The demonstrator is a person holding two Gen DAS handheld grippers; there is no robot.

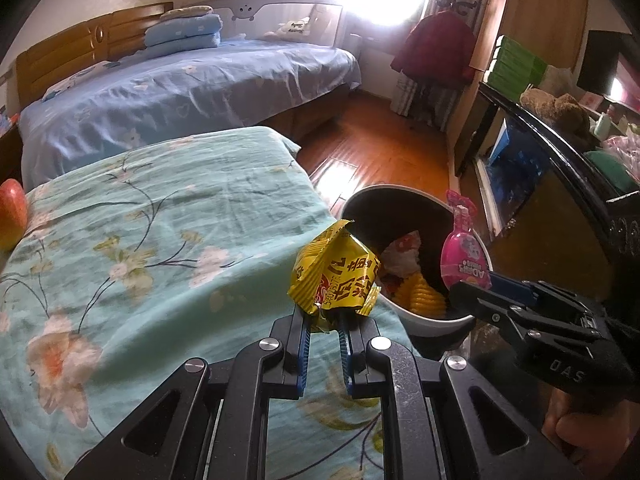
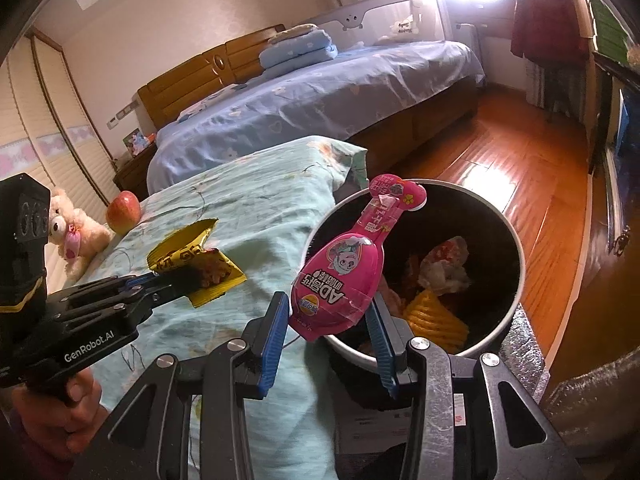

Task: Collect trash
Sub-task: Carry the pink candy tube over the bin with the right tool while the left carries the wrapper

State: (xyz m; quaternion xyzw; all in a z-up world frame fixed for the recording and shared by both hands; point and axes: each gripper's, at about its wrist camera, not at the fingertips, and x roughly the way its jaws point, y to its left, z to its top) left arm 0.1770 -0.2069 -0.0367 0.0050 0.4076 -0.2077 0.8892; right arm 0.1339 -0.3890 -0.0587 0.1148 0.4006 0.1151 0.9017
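The left hand-held gripper (image 1: 323, 322) was clenched on a crumpled yellow snack wrapper (image 1: 335, 272), which stood up from its fingertips above the floral bed cover (image 1: 140, 220). Just to its right, the right hand-held gripper (image 2: 330, 316) grasped a pink bottle-shaped package (image 2: 340, 276) between its blue pads (image 2: 276, 332), the package's neck pointing away from it over the rim of the trash bin (image 2: 516, 292). The bin, ahead of both grippers, already held crumpled paper and yellow trash (image 2: 436, 316). An apple (image 2: 123, 207) lay well to the left.
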